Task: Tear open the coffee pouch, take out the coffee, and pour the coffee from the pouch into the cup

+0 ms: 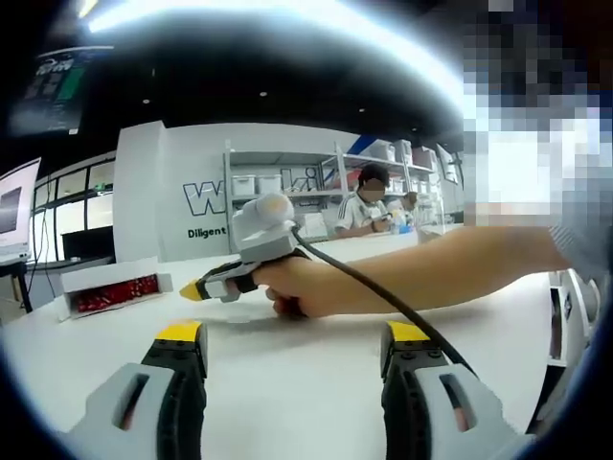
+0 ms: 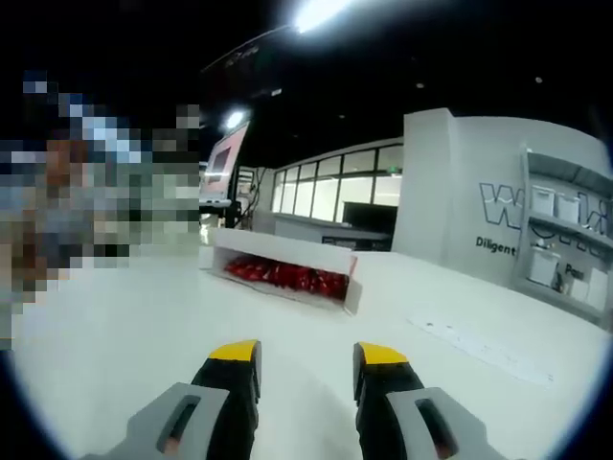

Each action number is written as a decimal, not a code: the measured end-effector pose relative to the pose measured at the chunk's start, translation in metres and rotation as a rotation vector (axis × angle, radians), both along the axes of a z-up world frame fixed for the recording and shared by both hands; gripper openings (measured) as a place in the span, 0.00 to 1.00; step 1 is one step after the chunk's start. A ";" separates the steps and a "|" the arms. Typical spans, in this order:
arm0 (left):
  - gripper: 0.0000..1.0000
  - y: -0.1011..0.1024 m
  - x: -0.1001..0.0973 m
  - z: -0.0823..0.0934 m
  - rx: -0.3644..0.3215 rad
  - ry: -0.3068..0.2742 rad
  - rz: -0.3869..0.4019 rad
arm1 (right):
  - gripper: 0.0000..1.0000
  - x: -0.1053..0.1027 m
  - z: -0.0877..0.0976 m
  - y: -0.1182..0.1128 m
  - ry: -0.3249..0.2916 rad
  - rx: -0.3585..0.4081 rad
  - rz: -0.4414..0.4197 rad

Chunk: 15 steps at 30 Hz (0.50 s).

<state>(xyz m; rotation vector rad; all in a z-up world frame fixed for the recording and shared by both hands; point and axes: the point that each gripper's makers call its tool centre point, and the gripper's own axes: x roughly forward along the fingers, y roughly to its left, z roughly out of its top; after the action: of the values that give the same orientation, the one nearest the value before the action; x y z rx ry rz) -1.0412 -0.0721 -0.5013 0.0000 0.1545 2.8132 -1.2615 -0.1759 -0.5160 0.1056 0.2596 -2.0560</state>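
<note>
Left gripper view: left gripper, grey jaws with yellow tips, spread wide over white table, nothing between. Right gripper at 12 o'clock, held in person's hand, forearm reaching in from 3 o'clock, black cable trailing.

Right gripper view: jaws parted, empty. Open white cardboard box of red coffee pouches at 12 o'clock on table, well apart. Pouches small, detail unclear.

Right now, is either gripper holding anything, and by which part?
Nothing is held. The left gripper and right gripper both stand open over the bare white table.
</note>
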 end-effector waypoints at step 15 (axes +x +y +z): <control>0.75 0.002 0.001 0.000 0.006 0.006 -0.003 | 0.39 -0.017 0.003 -0.010 -0.003 -0.010 -0.002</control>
<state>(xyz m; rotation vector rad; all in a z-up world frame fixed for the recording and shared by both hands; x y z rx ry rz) -1.0401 -0.0704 -0.5012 0.0100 0.1479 2.8106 -1.2783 -0.1861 -0.5127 0.1027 0.2477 -2.0583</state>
